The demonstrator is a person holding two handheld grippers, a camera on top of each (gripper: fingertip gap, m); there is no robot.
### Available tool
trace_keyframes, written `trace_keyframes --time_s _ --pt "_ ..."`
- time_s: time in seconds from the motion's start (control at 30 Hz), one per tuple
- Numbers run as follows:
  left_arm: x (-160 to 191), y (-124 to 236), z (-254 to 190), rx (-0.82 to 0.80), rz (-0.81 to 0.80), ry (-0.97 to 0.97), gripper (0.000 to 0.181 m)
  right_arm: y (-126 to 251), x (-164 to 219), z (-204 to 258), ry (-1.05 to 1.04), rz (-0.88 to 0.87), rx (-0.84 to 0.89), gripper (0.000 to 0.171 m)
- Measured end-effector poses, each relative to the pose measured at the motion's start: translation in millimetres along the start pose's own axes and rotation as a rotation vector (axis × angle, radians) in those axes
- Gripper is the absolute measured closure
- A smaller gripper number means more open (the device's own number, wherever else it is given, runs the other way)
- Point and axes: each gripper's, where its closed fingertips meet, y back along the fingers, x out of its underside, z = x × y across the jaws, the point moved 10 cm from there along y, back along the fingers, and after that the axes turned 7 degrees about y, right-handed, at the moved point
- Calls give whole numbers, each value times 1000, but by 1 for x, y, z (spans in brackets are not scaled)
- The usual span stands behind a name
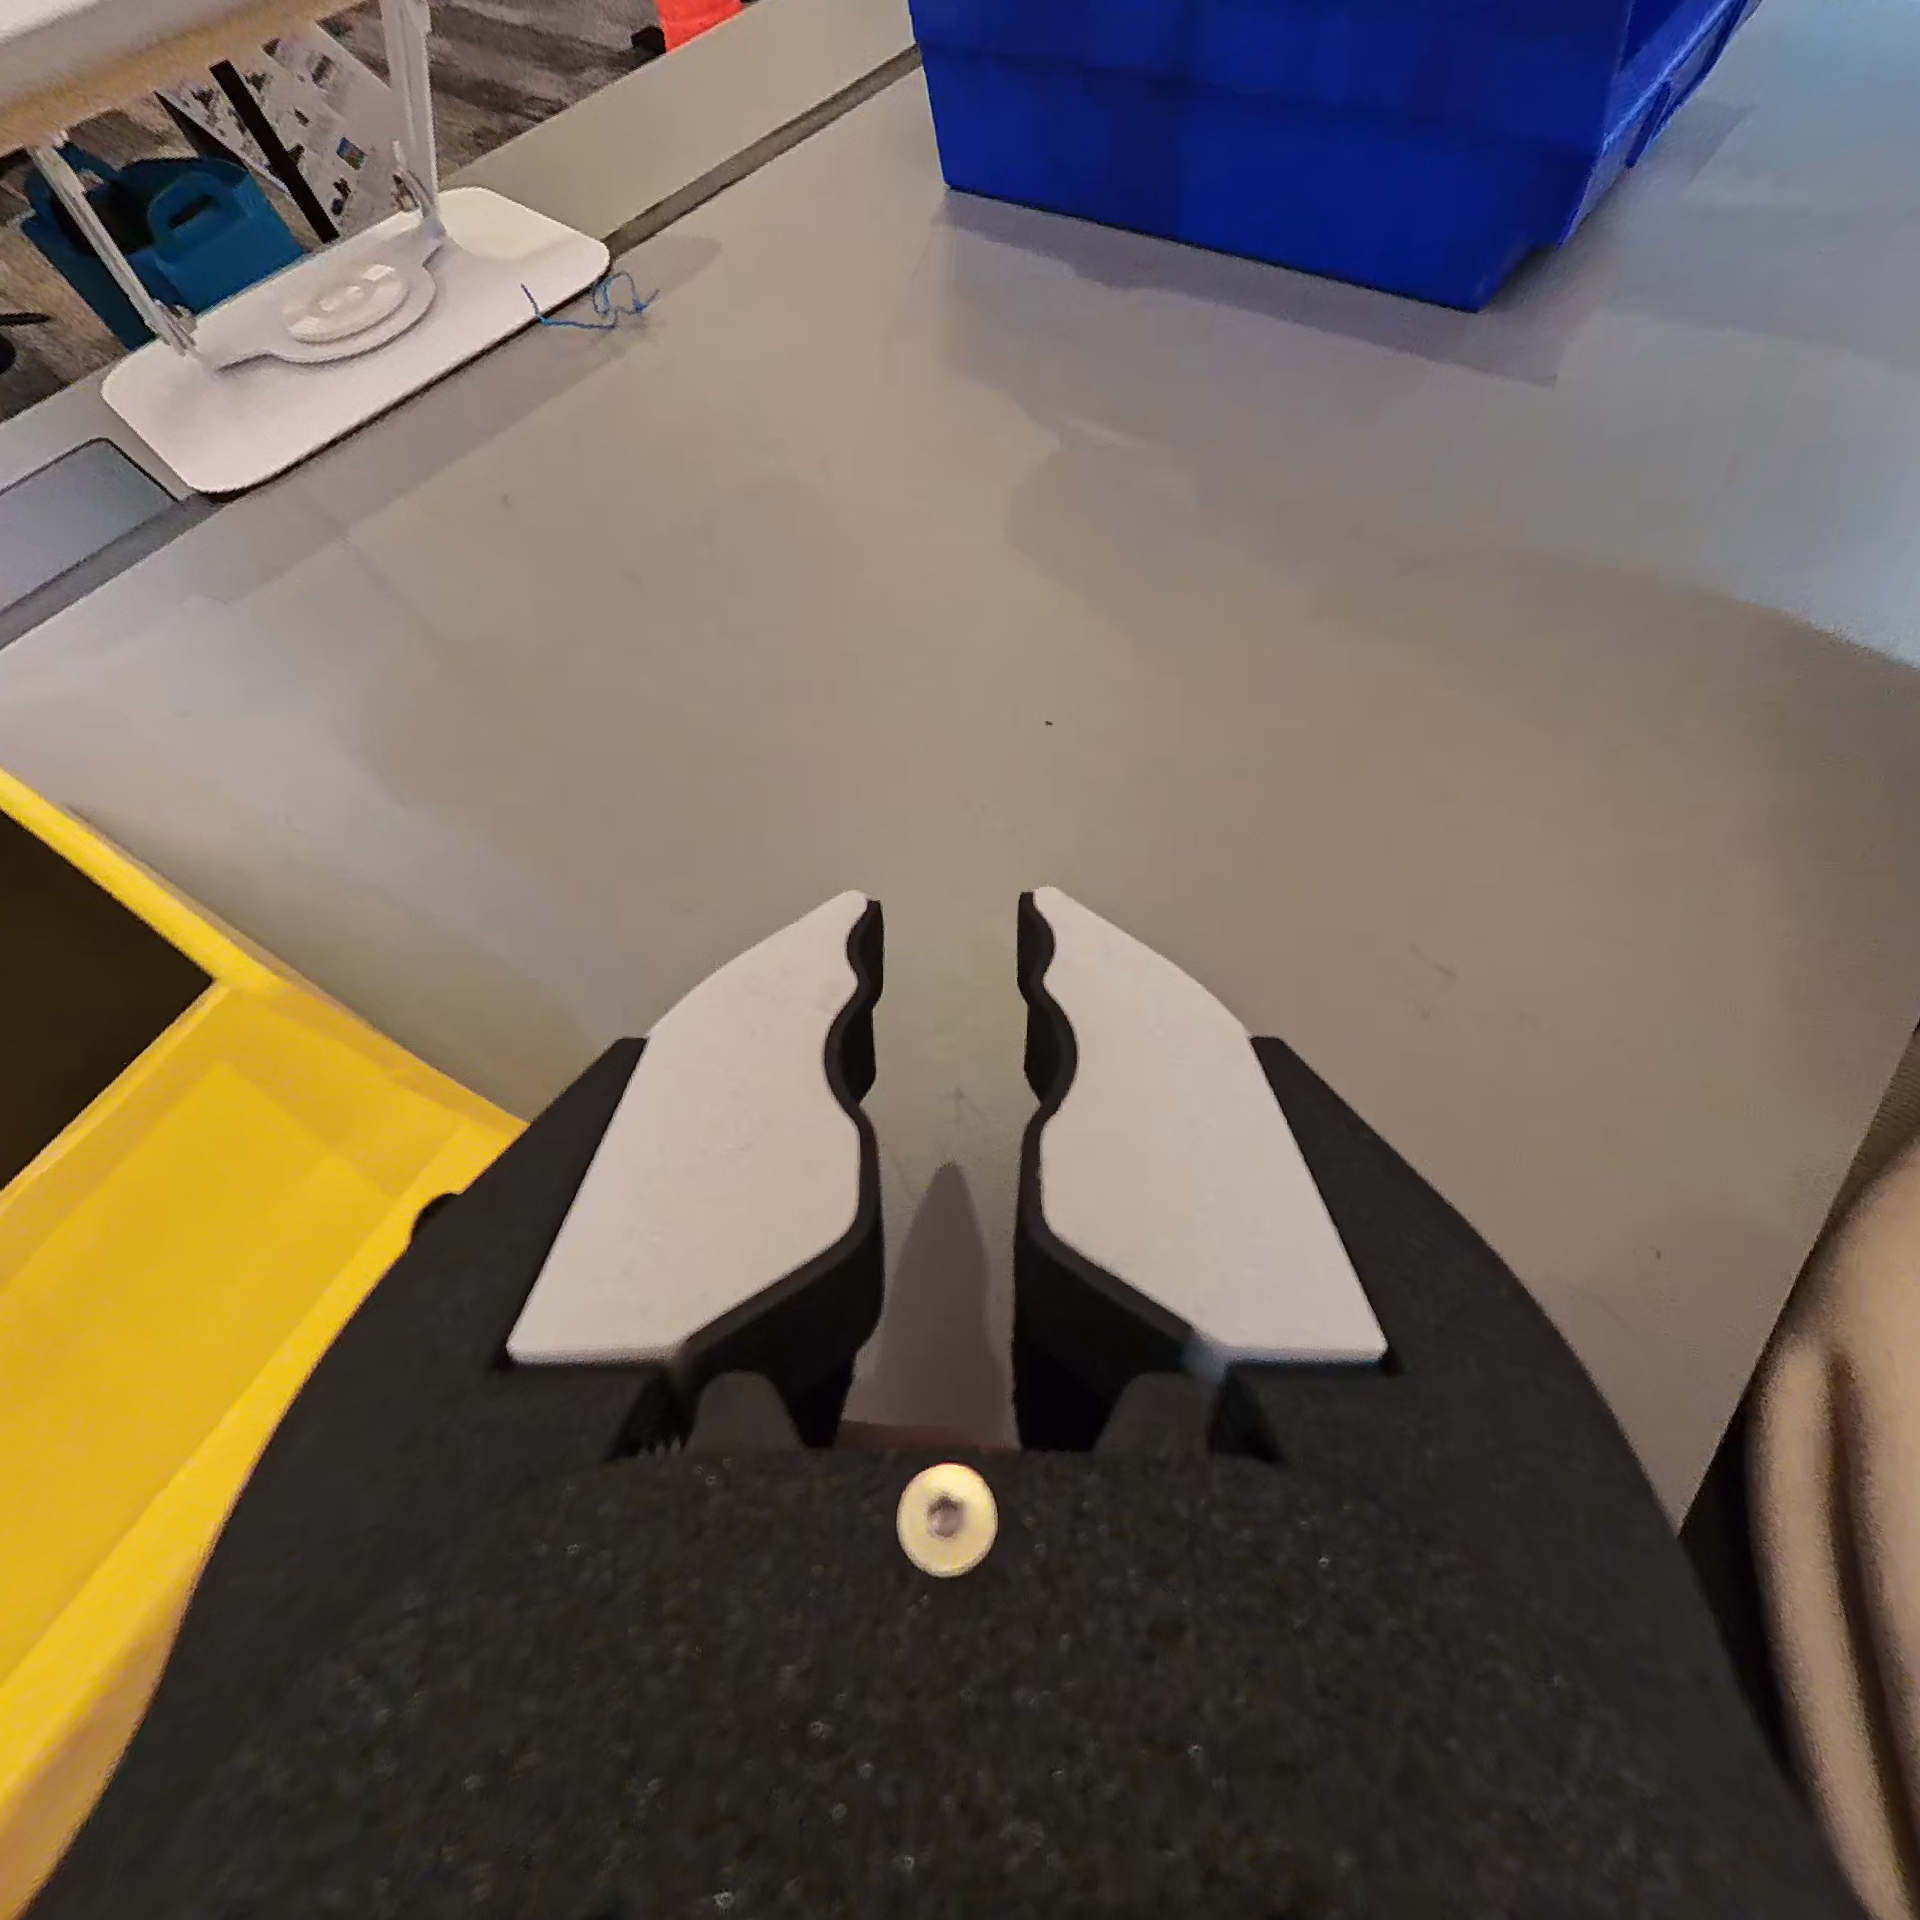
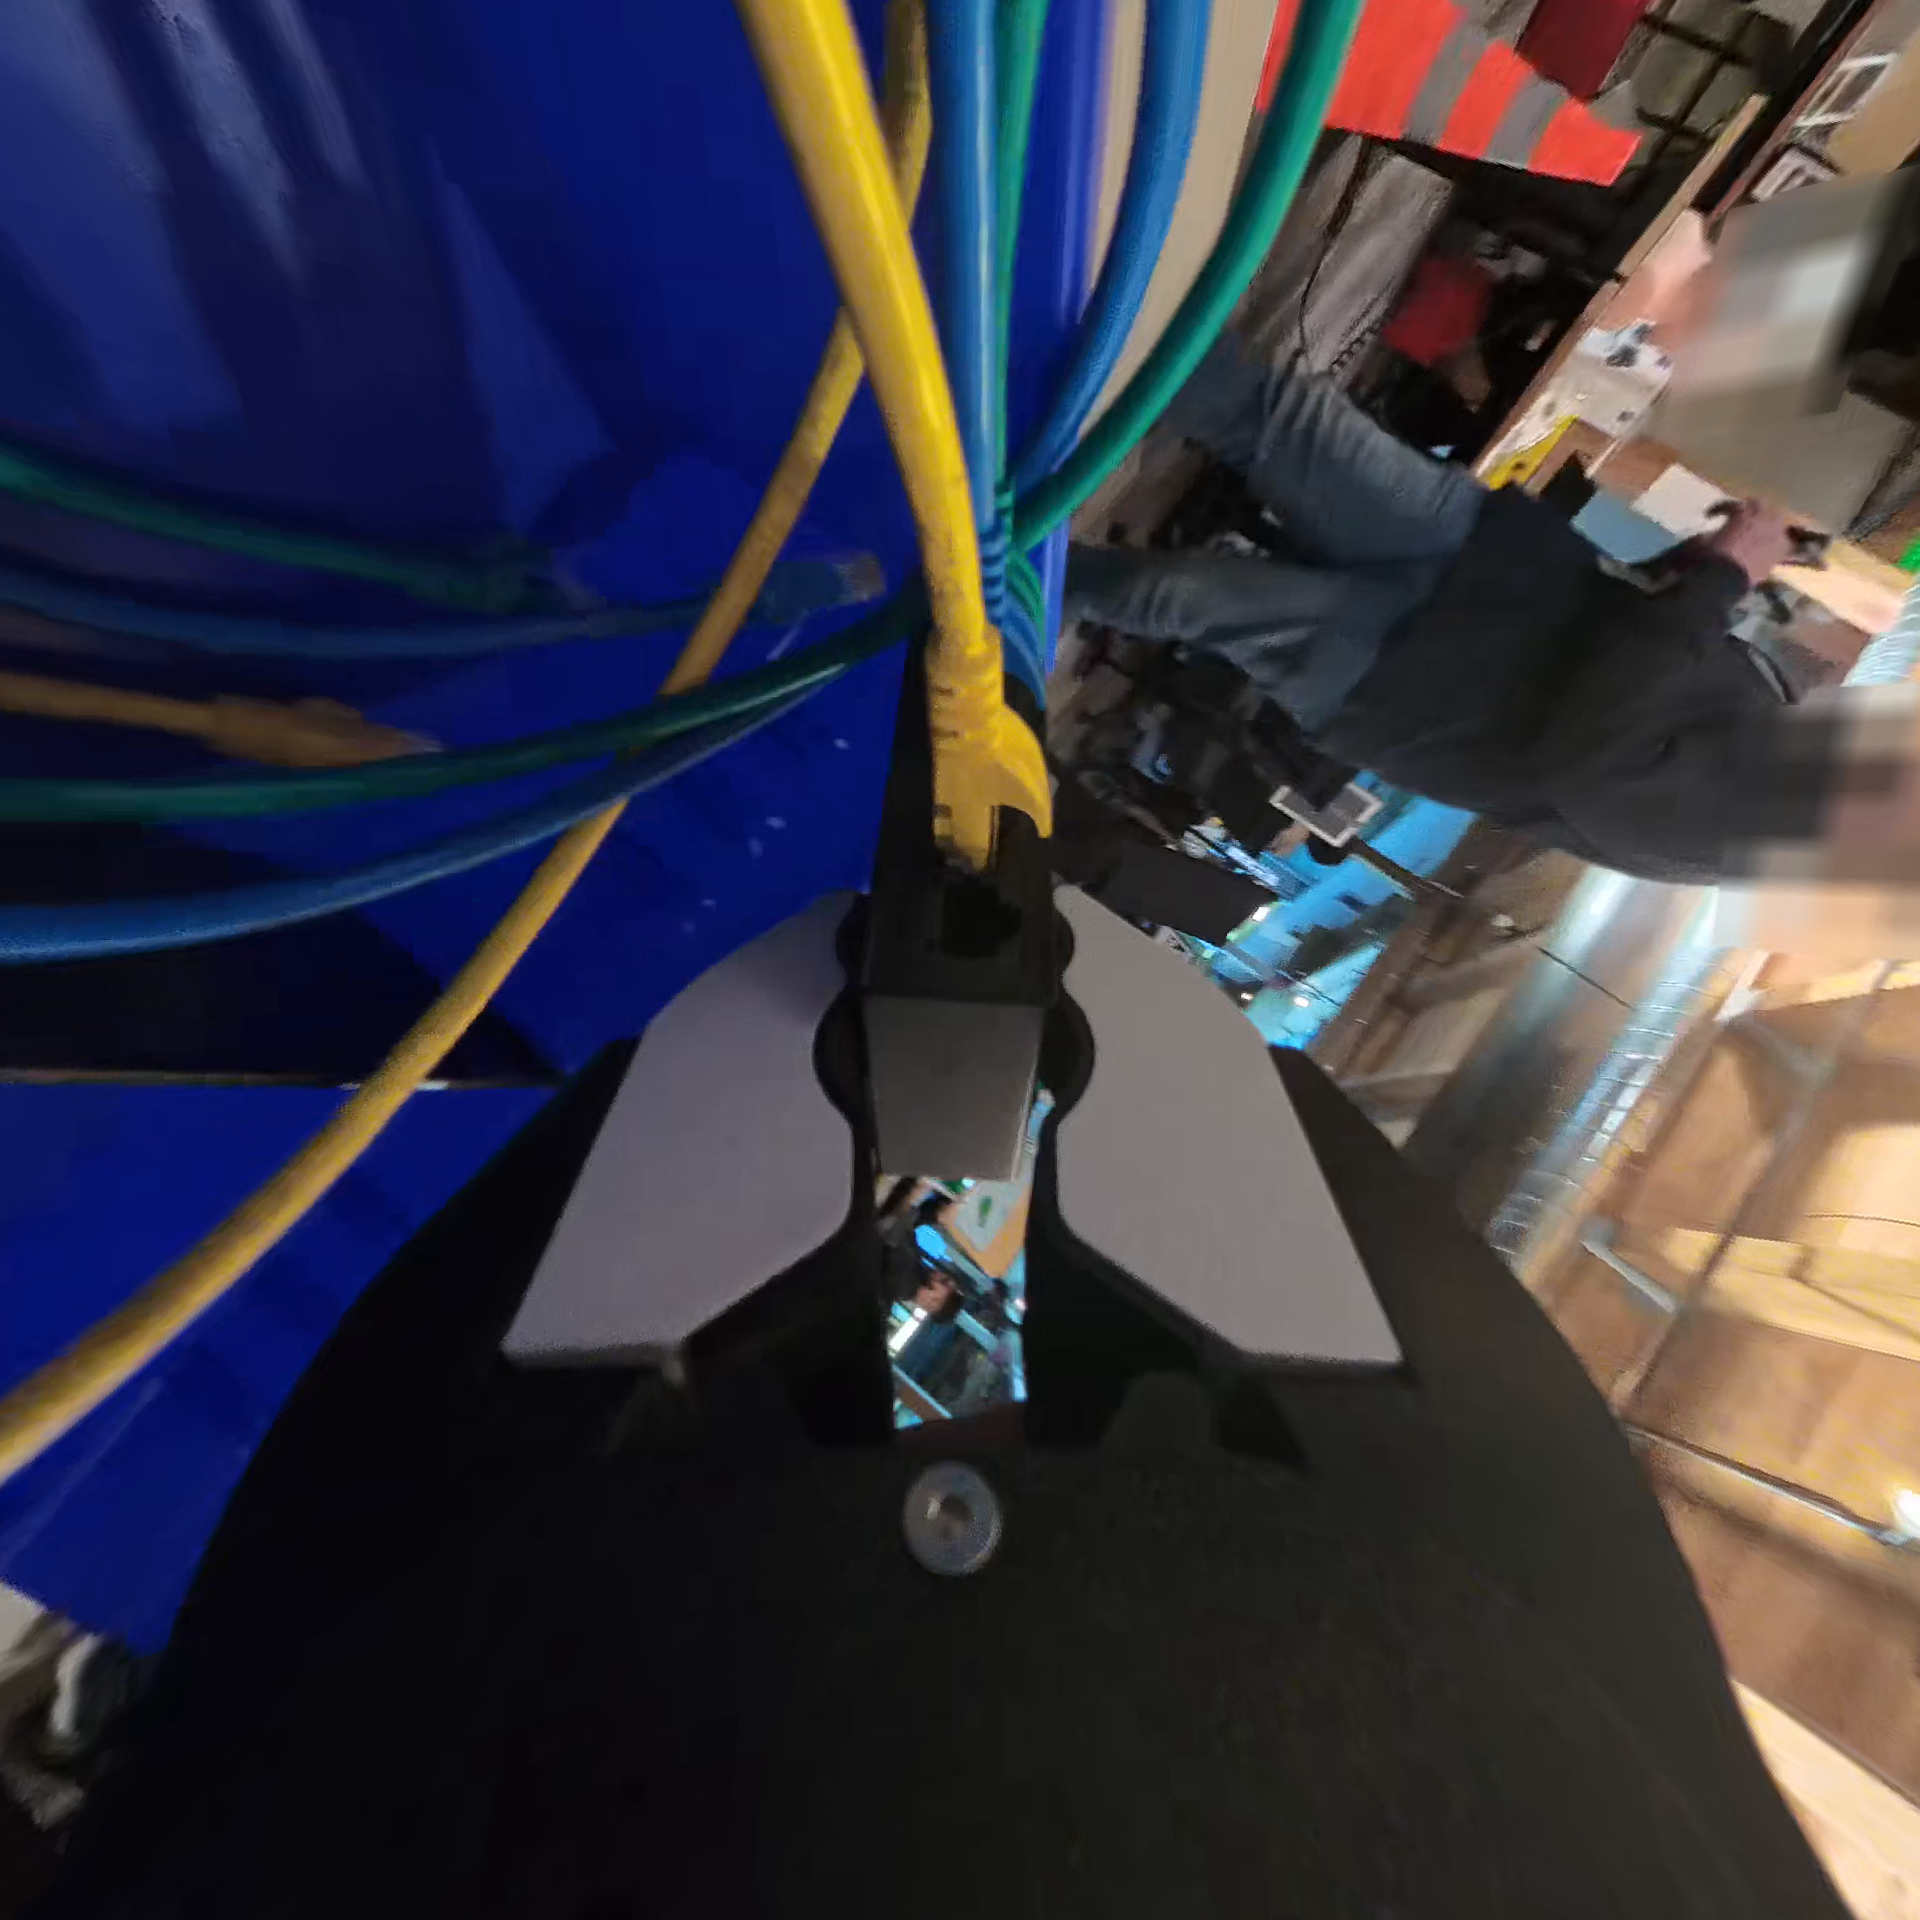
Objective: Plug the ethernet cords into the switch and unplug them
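Note:
My right gripper (image 2: 956,914) is shut on a small black switch (image 2: 951,1039) and holds it in the air, tilted, beside a blue bin (image 2: 312,260). A yellow ethernet cord (image 2: 971,748) is plugged into the switch's end. Blue cords (image 2: 971,312) and green cords (image 2: 1226,291) run alongside it to the switch; their plugs are hidden behind the yellow one. A loose blue plug (image 2: 831,582) and a loose yellow plug (image 2: 291,722) hang against the bin. My left gripper (image 1: 951,914) is open and empty, low over the grey table (image 1: 1039,571). No cord or switch shows in the left wrist view.
A blue bin (image 1: 1299,135) stands at the table's far side and a yellow bin (image 1: 208,1195) at the near left. A white stand base (image 1: 353,332) sits at the far left. Beige cloth (image 1: 1849,1507) is at the right edge. A person (image 2: 1507,644) is beyond the switch.

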Motion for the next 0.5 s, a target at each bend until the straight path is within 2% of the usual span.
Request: trace_keyframes --time_s 0.2,0.3,0.5 --pt "-3 4 -3 -12 -23 -30 157 6 -14 2 107 81 -75 141" --pt "-3 4 -2 -12 -27 -24 157 16 -24 7 113 1 -118 142" --pt "-2 1 -4 -3 -16 -33 157 2 -40 17 139 -114 -436 141"
